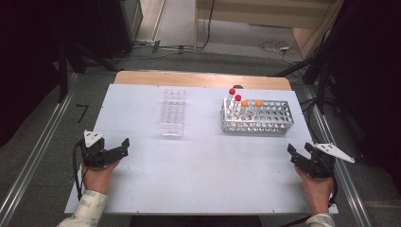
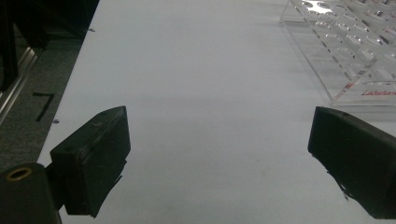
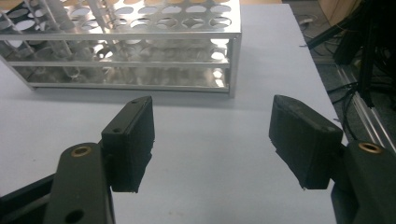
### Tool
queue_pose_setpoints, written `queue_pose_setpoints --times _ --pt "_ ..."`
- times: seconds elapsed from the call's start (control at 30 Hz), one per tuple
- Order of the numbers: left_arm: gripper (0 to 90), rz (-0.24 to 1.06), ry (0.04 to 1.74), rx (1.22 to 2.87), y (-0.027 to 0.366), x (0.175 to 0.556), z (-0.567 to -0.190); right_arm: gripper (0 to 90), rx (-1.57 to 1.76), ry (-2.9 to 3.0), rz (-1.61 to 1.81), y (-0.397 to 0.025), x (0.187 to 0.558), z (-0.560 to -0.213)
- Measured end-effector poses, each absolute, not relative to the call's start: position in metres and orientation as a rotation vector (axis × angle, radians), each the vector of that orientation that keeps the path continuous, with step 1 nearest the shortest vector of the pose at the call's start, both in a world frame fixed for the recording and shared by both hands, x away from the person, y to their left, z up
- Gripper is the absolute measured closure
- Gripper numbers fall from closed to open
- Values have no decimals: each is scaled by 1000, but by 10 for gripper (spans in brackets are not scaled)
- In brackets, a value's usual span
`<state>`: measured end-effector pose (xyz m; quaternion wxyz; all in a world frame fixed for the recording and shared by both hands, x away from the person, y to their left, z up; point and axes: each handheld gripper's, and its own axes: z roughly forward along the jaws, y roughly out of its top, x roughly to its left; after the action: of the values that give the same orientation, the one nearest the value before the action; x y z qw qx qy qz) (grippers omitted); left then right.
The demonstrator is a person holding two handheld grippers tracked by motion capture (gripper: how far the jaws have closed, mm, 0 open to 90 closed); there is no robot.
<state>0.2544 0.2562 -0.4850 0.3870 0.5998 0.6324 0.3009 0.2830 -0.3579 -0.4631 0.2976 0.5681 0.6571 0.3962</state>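
White table [image 1: 198, 165] top, pretty bare along the near edge, and that's where both hands were parked. Left gripper [image 1: 118, 147] sat by the near left corner, fingers [image 2: 93, 158] spread wide with nothing between them, just plain table showing in the gap. Right gripper [image 1: 299, 152] was over by the near right corner, same deal: fingers [image 3: 130, 140] wide apart and holding nothing. Both pointed in toward the middle of the table.

Further back, roughly mid-table on the left half, stood a clear plastic rack [image 1: 172, 113], and its holes looked empty as far as I could tell. It was well apart from the left gripper. Over on the right half, a bit nearer the far edge, was a metal rack [image 1: 265, 120], with four capped tubes standing at its far left end: two red caps [image 1: 235, 94] and two orange caps [image 1: 251, 103]. From the right gripper view, that metal rack sat right ahead of the open fingers, not touching them.
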Motion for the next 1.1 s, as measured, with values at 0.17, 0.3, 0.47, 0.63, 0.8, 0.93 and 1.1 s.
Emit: queue_pose_setpoints --times 0.17,0.3,0.47,0.63,0.8,0.93,1.1 --pt "59 743 1624 1516 256 255 -485 260 1493 1780 1053 -353 283 -462" --pt "59 746 1620 1522 255 256 -485 259 1481 1796 1062 -349 283 -461" --pt "60 747 1607 1519 254 256 -484 260 1472 1809 1072 -346 284 -460" --pt "60 748 1601 1514 254 255 -483 261 1462 1803 1086 -343 284 -458" --pt "60 750 1593 1522 252 255 -483 261 1459 1806 1097 -338 285 -456" --pt "60 747 1588 1522 250 255 -483 261 1445 1809 1102 -333 288 -453" --pt "60 737 1579 1516 249 255 -482 261 1426 1832 1104 -327 291 -453"
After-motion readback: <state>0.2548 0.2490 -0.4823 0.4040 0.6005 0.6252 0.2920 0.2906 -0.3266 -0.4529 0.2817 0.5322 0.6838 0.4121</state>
